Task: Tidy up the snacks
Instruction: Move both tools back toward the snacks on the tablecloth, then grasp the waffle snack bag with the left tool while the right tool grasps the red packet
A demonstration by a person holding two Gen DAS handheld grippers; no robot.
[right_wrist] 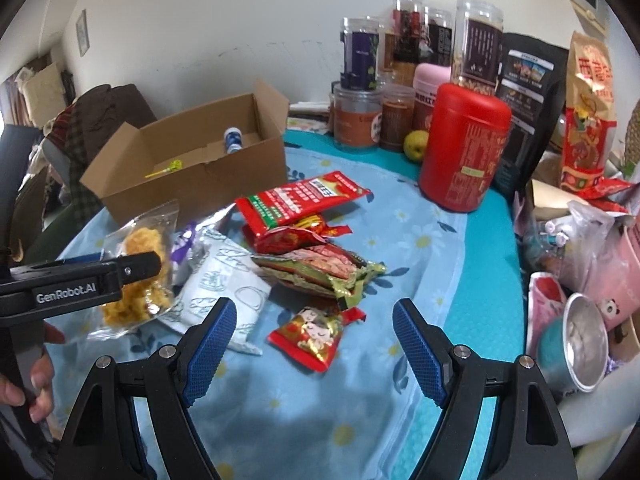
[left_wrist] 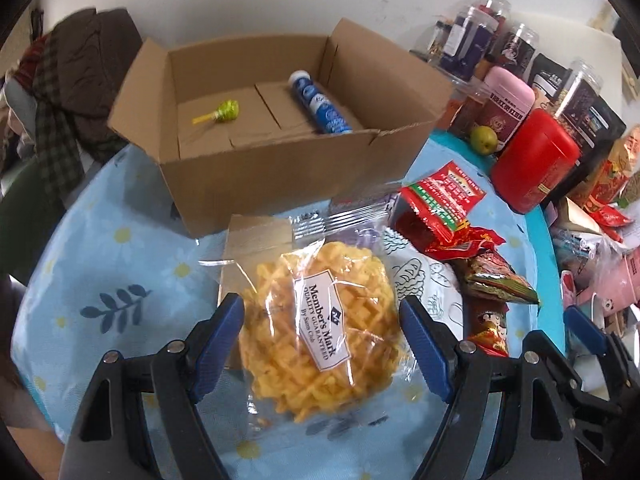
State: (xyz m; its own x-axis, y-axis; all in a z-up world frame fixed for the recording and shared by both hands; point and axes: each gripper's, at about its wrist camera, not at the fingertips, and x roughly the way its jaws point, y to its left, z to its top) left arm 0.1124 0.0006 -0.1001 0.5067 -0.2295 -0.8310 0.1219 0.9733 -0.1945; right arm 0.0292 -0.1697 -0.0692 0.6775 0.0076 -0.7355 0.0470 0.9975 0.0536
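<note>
left claw (left_wrist: 321, 334) is spread wide, its blue pads either side of the clear-wrapped waffle pastry (left_wrist: 320, 336) w/ the white label, not pressing on it; the pastry lies flat on the tabletop (left_wrist: 120, 272), which has a light blue flowered cloth. right claw (right_wrist: 313, 334) is also released, nothing gripped, hanging over a small red candy pack (right_wrist: 310, 334) w/ a cartoon face that lies on the cloth between its pads. just beyond that pack sits a green-gold wrapper (right_wrist: 320, 270), then a pile of red packs topped by a big red sachet (right_wrist: 300, 200). a white puffy bag (right_wrist: 228, 292) w/ line drawings lies left of the pile, touching the pastry wrapper. cardboard box (left_wrist: 280, 120) stands open at the far left of the tabletop, w/ a blue tube (left_wrist: 318, 104) along its right wall & a green lollipop (left_wrist: 224, 114) near the middle of its floor. far right: red canister (right_wrist: 464, 148), a green pear (right_wrist: 416, 144) beside it, clear jars (right_wrist: 360, 52) & dark pouches behind. a person's hand (right_wrist: 36, 376) grips the left tool's handle at the near left edge of the right wrist view.
</note>
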